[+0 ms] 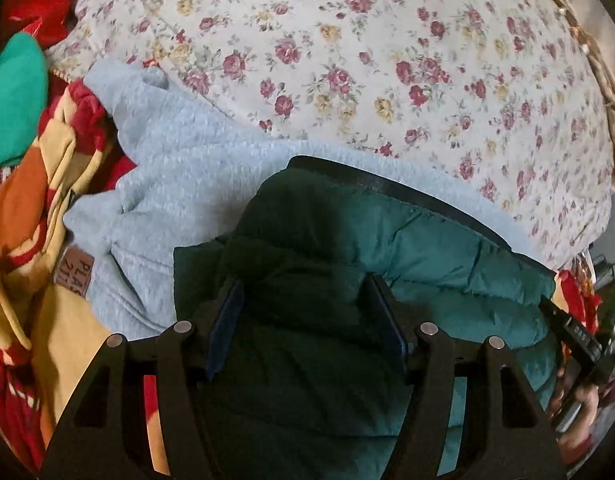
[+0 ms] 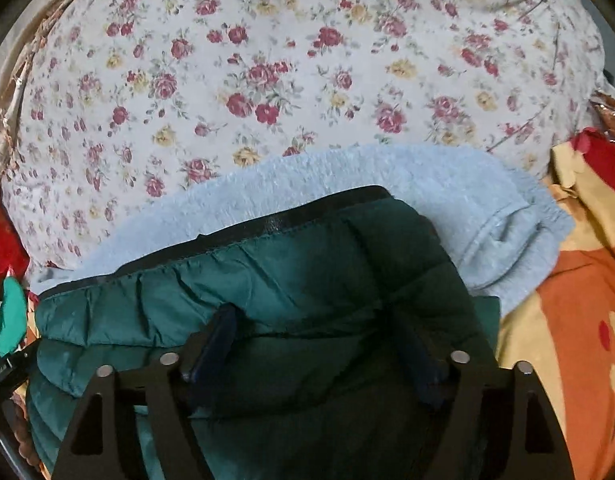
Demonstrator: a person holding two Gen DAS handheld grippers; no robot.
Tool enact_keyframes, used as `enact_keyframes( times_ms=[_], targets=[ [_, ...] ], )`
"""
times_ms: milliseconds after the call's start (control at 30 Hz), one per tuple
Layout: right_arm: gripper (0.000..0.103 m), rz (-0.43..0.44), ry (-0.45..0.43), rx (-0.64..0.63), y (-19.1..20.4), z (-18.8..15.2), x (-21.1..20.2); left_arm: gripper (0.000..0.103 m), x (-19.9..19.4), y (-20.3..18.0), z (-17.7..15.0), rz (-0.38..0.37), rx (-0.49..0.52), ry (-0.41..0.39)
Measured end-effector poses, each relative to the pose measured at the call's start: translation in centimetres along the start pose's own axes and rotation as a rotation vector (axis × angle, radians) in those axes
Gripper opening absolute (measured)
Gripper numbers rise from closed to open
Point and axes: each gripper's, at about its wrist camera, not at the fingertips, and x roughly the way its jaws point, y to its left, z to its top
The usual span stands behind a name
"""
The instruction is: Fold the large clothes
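Left gripper (image 1: 305,312): blue pads spread fairly wide, a thick bulge of the green puffer jacket (image 1: 447,256) filling the gap between them. Fabric touches or nearly touches both pads, but whether it's actually pinched or just pushed down into, cannot tell. Right gripper (image 2: 321,344): same picture, fingers apart with the green puffer jacket (image 2: 267,280) bunched between; right pad half sunk in shadowed fabric, grip not confirmable either.

Outward: the jacket lies directly under and ahead of both grippers, its long axis running side to side across both views, black-trimmed edge (image 2: 267,220) on the far side. Both grippers sit on the near edge, roughly equally close; left one toward the jacket's left end, right one toward the right end, and the right gripper's body shows at the right edge of the left view (image 1: 583,340).

Under the jacket: light blue fleece garment (image 1: 179,168), sticking out beyond the far edge and to the left. Beyond that, floral bedsheet (image 2: 267,80), flat and open. Left side: orange-red patterned blanket (image 1: 35,184), a green cloth (image 1: 15,100).

Judgement: likely mid-fold, the near edge of the jacket about to go away over the black trim. Risk: slick puffy fabric slipping out of wide jaws.
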Motion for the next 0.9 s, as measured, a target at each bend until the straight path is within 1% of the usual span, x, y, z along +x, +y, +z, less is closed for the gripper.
enact_keyframes(
  times_ms=[100, 200, 300, 400, 433, 467, 533, 567, 633, 667, 733, 800, 833, 867, 900],
  targets=[
    [0.080, -0.008, -0.007, -0.018, 0.1, -0.2, -1.0, 0.063, -1.1, 0.2, -0.3, -0.024, -0.006, -0.018],
    [0.080, -0.003, -0.032, -0.065, 0.9, -0.9, -3.2, 0.063, -3.8, 0.2, -1.0, -0.049, -0.003, -0.057],
    [0.079, 0.035, -0.063, -0.077, 0.4, -2.7, -6.0, 0.063, -6.0, 0.6, -2.5, -0.017, 0.008, -0.087],
    [0.079, 0.051, -0.071, -0.030, -1.8, -4.4, -7.8, 0.066, -7.1, 1.8, -4.4, -0.006, -0.013, -0.092],
    [0.079, 0.049, -0.069, -0.009, -2.8, -4.8, -8.1, 0.070, -7.2, 2.4, -5.2, -0.005, -0.035, -0.081],
    [0.080, 0.047, -0.058, 0.011, -3.9, -5.2, -8.3, 0.072, -7.1, 3.1, -6.1, -0.021, -0.064, -0.063],
    [0.080, 0.056, -0.008, 0.046, -5.9, -6.0, -8.0, 0.073, -6.5, 3.9, -7.4, -0.074, -0.096, -0.016],
    [0.080, 0.086, 0.027, 0.070, -6.9, -6.6, -7.5, 0.077, -6.0, 4.1, -8.2, -0.122, -0.106, 0.010],
    [0.081, 0.175, 0.081, 0.129, -8.1, -7.4, -6.5, 0.083, -5.3, 3.9, -9.3, -0.182, -0.105, 0.042],
    [0.083, 0.211, 0.095, 0.164, -8.5, -7.7, -6.1, 0.088, -4.7, 3.7, -9.7, -0.196, -0.094, 0.062],
    [0.087, 0.280, 0.125, 0.227, -9.2, -8.2, -5.0, 0.093, -3.5, 3.2, -10.1, -0.200, -0.069, 0.089],
    [0.087, 0.366, 0.161, 0.304, -9.9, -8.7, -3.6, 0.091, -2.7, 3.3, -10.4, -0.238, -0.092, 0.126],
    [0.086, 0.402, 0.165, 0.335, -10.1, -8.9, -3.2, 0.078, -2.8, 3.4, -10.5, -0.263, -0.102, 0.129],
    [0.077, 0.437, 0.167, 0.359, -10.2, -9.0, -3.2, 0.065, -3.1, 3.3, -10.5, -0.284, -0.102, 0.131],
    [0.067, 0.508, 0.184, 0.390, -10.3, -9.2, -3.1, 0.060, -3.7, 3.1, -10.5, -0.288, -0.094, 0.118]
  ],
)
